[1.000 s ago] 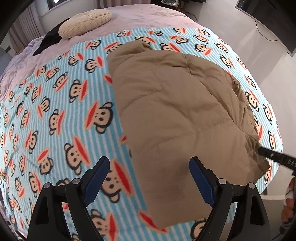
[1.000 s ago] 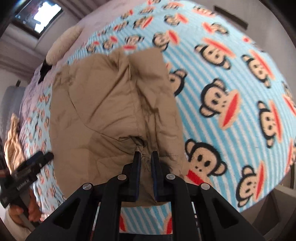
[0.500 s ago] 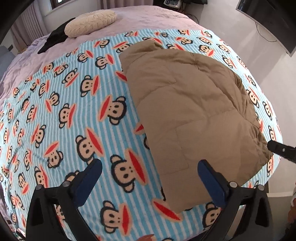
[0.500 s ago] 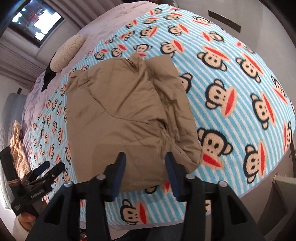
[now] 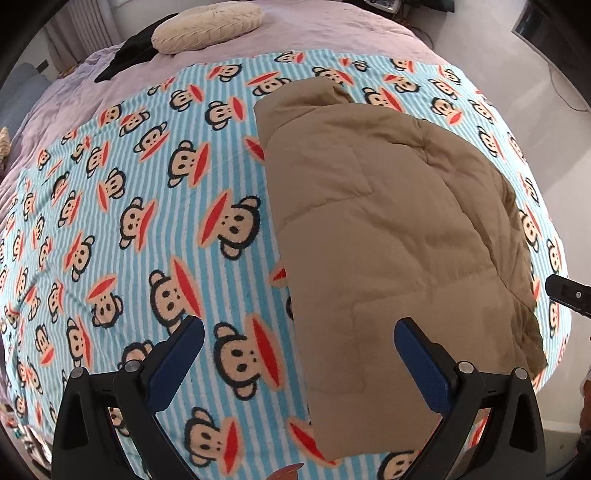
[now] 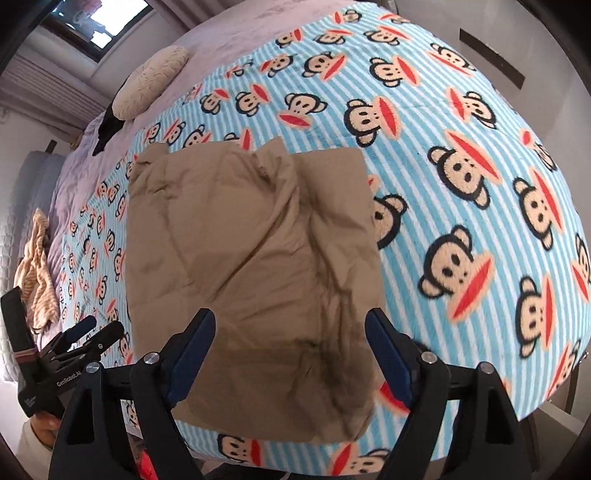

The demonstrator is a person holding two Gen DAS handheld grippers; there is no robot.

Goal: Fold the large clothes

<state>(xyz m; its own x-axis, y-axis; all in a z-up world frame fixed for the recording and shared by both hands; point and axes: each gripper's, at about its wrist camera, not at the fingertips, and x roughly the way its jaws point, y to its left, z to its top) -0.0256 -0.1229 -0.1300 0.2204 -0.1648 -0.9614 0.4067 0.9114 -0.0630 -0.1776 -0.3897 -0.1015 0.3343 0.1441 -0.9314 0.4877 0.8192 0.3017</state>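
Observation:
A large tan padded garment (image 5: pixel 391 236) lies folded into a rough rectangle on the monkey-print blanket (image 5: pixel 129 229). It also shows in the right wrist view (image 6: pixel 251 266). My left gripper (image 5: pixel 295 354) is open and empty, above the garment's near left edge. My right gripper (image 6: pixel 290 343) is open and empty, above the garment's near end. The left gripper also shows at the left edge of the right wrist view (image 6: pixel 81 339). The tip of the right gripper shows at the right edge of the left wrist view (image 5: pixel 569 295).
A cream round pillow (image 5: pixel 207 26) and a black cloth (image 5: pixel 129 55) lie at the far end of the bed. A striped tan cloth (image 6: pixel 37 266) lies at the left bed edge. The floor (image 5: pixel 535 110) runs beside the bed's right side.
My right gripper has let go of the garment's edge and opened wide, pulling back and up. My left gripper stayed open and shifted left and back.

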